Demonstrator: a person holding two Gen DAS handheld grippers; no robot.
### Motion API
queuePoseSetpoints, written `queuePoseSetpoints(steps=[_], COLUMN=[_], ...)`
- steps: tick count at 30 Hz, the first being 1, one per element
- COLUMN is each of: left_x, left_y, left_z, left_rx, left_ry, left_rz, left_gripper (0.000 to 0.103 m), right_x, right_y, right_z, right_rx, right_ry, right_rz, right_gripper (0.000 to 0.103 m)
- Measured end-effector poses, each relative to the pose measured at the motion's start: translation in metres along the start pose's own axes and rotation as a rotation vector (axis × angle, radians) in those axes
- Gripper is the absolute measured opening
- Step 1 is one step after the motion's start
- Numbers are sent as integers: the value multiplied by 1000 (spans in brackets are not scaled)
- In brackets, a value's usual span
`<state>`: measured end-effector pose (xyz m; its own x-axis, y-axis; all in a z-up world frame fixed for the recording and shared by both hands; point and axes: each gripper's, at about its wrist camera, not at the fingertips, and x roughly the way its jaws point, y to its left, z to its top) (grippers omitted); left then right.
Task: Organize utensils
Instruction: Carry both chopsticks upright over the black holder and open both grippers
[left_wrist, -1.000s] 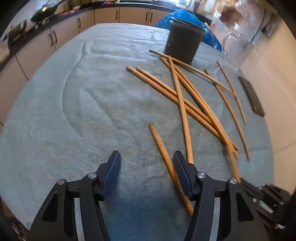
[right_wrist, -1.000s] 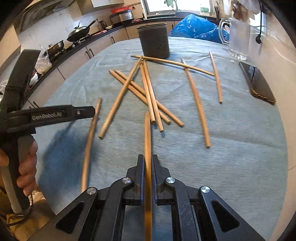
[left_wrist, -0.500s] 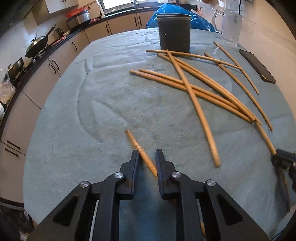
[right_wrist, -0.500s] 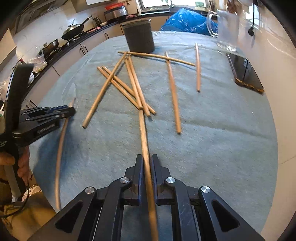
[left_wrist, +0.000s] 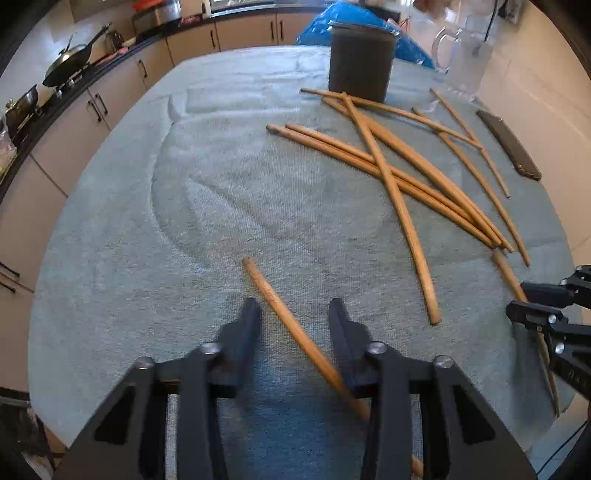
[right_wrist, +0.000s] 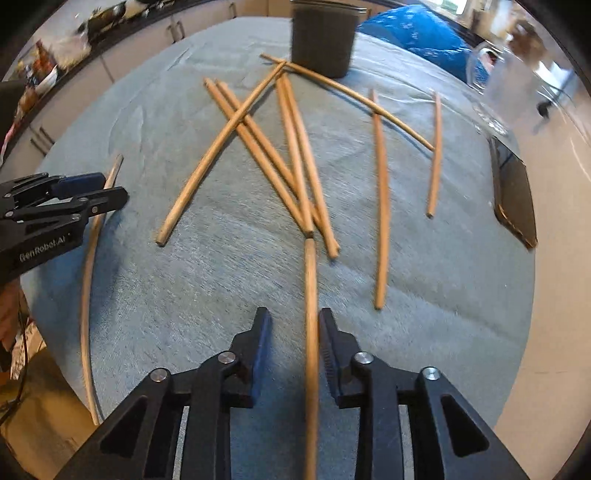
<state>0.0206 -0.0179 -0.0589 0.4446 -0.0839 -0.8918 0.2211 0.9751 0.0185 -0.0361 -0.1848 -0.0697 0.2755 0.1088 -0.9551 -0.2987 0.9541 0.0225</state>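
Our left gripper (left_wrist: 293, 317) stands open around a long wooden chopstick (left_wrist: 291, 328). Our right gripper (right_wrist: 293, 332), also open, straddles another wooden chopstick (right_wrist: 311, 314).

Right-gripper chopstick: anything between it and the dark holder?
Yes. The crossed pile of chopsticks lies on the towel between the right gripper's chopstick and the dark holder; lifted clear, nothing else visible.

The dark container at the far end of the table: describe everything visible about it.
The dark container is a charcoal-grey, matte, squarish tub with rounded corners and a slightly lipped rim, possibly plastic. It stands upright on the grey-blue cloth at the table's far end, in front of a blue bag. Its inside is not visible. Wooden chopsticks lie fanned at its base, the nearest ends right against its foot; actual contact is unclear. Neither gripper is near it.
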Motion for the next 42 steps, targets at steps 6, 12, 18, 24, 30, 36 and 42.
queuePoseSetpoints(steps=[6,12,18,24,30,36,42], left_x=[-9,-44,-94,-133,-145,-129,-97], left_y=[25,40,48,48,34,31,30], left_z=[-7,-3,20,71,153,237,300], left_rx=[-94,-146,-186,-198,-203,-283,-340], left_ry=[-51,-156,-312,-483,-663,-751,-756], left_rz=[-120,-203,-259,-289,-240,-242,-316], left_gripper=[6,6,6,6,6,6,6], right_x=[-15,-57,-102,-142,-174,-194,-175], right_y=[-10,-20,-28,-41,-59,-73,-90], right_z=[-22,-40,-25,16,83,157,225], right_rx=[75,172,244,311,380,417,447], right_ry=[-82,-282,-487,-681,-851,-1013,-1080], right_rz=[69,124,126,156,188,126,56], right_gripper=[7,7,7,7,7,7,7])
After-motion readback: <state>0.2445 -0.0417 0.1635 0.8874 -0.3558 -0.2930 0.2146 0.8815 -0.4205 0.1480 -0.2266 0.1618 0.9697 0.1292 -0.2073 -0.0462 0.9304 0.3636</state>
